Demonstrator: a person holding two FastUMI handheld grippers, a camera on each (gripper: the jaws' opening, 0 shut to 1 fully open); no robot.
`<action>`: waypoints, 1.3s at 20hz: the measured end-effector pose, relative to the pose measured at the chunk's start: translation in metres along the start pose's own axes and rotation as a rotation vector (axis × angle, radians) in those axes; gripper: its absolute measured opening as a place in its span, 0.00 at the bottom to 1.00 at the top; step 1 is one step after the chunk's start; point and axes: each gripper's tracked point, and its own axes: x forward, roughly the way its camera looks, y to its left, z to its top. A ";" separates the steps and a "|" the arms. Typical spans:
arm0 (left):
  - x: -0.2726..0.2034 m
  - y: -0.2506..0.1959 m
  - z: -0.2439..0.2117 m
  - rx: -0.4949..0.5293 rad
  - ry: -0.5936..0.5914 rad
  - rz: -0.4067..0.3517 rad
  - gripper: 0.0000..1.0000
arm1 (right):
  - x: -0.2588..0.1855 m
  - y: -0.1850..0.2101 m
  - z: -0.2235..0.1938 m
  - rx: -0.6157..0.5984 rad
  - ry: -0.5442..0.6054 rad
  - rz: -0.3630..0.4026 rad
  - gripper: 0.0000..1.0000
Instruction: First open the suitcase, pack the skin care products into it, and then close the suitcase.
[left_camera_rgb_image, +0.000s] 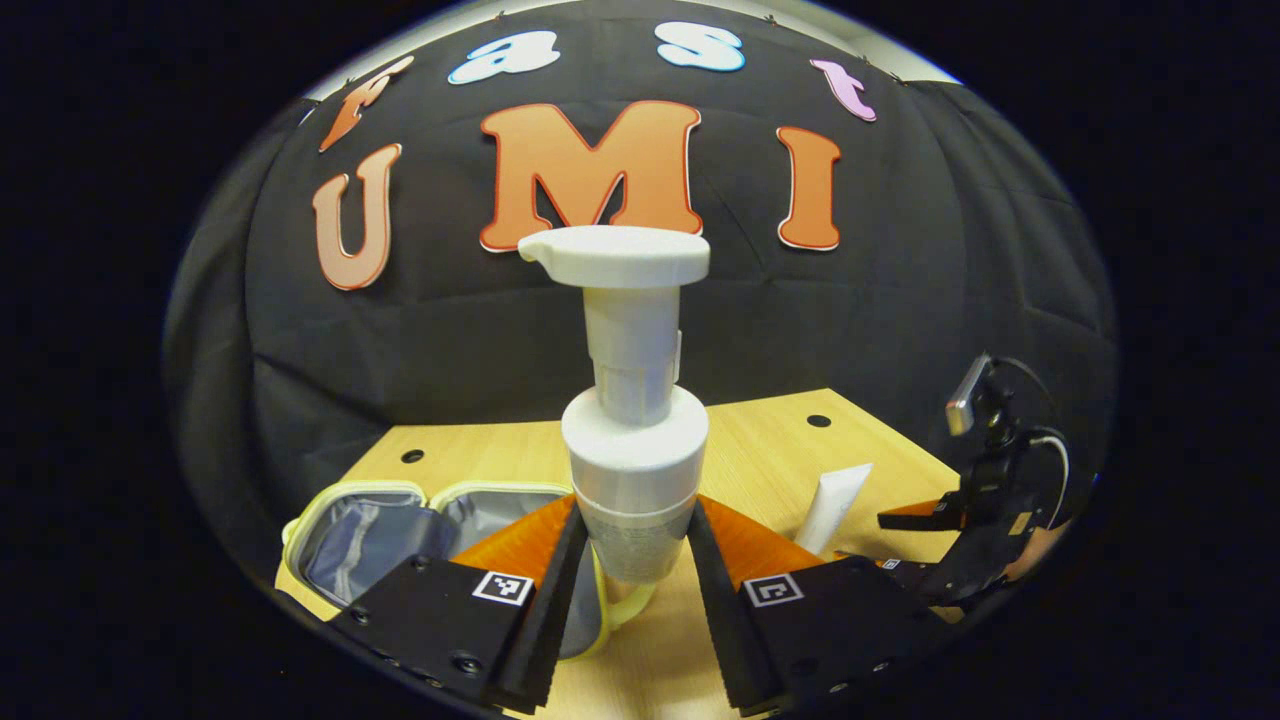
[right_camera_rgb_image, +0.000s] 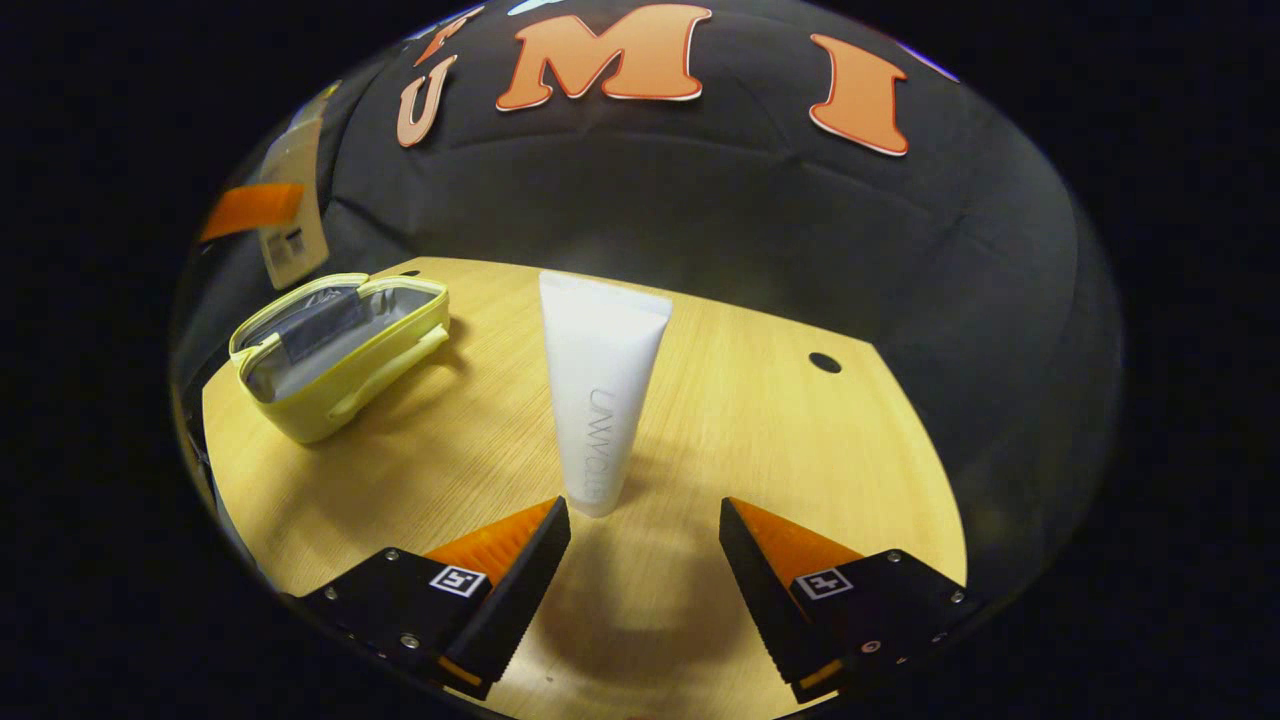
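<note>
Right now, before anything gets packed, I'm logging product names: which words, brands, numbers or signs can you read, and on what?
White tube: one line of grey lettering along its length, too distorted to read with confidence.
Pump bottle: no readable text.
Yellow suitcase: no text seen.
Left gripper and right gripper: square black-and-white coded markers on the fingers, patterns rather than words or numbers.

Pump bottle (left_camera_rgb_image: 634, 400) matt white plastic; tube (right_camera_rgb_image: 601, 380) smooth plastic; table (right_camera_rgb_image: 760, 420) pale wood; suitcase (right_camera_rgb_image: 340, 350) yellow, grey-lined.
</note>
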 end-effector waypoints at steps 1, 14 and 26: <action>-0.006 0.005 0.004 -0.001 -0.005 0.016 0.62 | 0.005 0.001 -0.001 0.004 -0.001 0.009 0.97; -0.062 0.049 -0.006 -0.023 0.021 0.187 0.63 | 0.046 0.027 0.005 0.068 -0.036 0.115 0.57; -0.061 0.106 -0.021 -0.043 0.051 0.187 0.62 | 0.012 0.018 0.053 0.162 -0.112 0.047 0.47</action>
